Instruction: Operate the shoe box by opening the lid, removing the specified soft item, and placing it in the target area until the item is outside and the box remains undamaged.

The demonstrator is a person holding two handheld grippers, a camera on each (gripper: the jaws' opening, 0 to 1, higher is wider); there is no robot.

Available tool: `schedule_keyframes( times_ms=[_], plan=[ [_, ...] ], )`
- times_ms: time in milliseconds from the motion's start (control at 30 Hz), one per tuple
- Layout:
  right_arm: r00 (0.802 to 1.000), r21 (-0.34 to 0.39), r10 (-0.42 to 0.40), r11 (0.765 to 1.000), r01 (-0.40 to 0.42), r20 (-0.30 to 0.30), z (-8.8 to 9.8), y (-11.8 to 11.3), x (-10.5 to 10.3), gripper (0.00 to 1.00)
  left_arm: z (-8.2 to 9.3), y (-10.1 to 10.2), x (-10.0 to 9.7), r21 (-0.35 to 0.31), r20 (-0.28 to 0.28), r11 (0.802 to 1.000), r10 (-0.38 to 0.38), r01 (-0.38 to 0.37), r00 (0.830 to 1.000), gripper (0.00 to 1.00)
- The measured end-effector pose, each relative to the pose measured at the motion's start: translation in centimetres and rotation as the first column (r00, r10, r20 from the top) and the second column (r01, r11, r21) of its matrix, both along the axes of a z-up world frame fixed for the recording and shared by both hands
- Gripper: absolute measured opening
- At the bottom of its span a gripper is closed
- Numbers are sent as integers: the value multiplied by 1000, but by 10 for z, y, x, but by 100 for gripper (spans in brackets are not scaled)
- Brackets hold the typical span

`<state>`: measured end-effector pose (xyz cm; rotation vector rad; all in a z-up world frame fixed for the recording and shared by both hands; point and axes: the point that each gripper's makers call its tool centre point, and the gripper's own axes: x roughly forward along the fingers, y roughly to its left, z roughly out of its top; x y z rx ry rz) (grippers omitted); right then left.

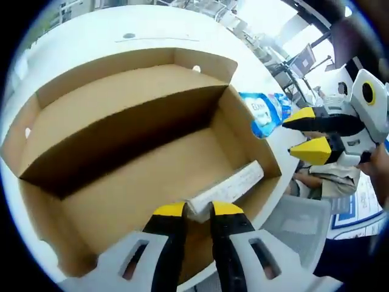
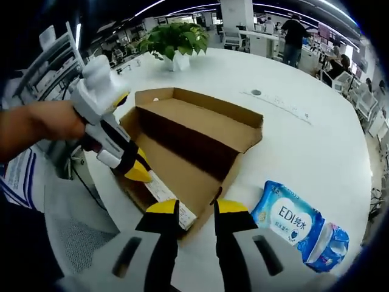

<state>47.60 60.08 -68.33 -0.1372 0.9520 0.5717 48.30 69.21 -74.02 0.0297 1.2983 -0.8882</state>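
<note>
Sitting open on the white bench (image 2: 292,140), the cardboard shoe box (image 1: 121,158) has its lid (image 2: 206,125) folded back; inside against the near wall lies a white strip-like item (image 1: 228,185), and the left tool (image 1: 197,210) has its yellow-tipped jaws closed on that item's end; the right tool (image 2: 196,207) hangs over the box's corner, jaws apart and holding nothing; a blue wipes pack (image 2: 298,228) lies on the bench just beside the box.

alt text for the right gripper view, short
An open cardboard shoe box sits on a white table, with a blue tissue pack lying outside it. The left gripper reaches into the box; the right gripper hovers open near its corner.
</note>
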Motion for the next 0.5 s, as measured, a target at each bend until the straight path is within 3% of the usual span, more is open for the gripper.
schedule_keyframes(
  times_ms=[100,167,267,333,367,433,500],
  plan=[
    [996,-5,75,997,-75,-38,-10,13,0,21,-1,1,0,-10,-4,1000,8,-8,1000,13],
    [983,1,169,986,-170,-70,-18,28,-1,21,-1,1,0,-16,-5,1000,15,-16,1000,13],
    [942,0,314,949,-316,-119,-29,46,-9,22,-1,1,0,-22,-5,1000,22,-22,1000,15],
    [905,-52,386,915,-400,-177,-39,47,-14,23,-1,1,1,-26,-8,999,28,-28,1000,15],
    [874,-71,435,886,-458,-216,-46,47,-19,23,-1,1,1,-28,-12,999,30,-30,999,15],
    [860,-98,461,866,-490,-218,-50,48,-15,21,-1,1,0,-29,-13,999,27,-28,1000,15],
    [845,-78,474,860,-505,-248,-55,51,-15,18,-2,2,1,-28,-9,999,23,-24,1000,16]
  ],
)
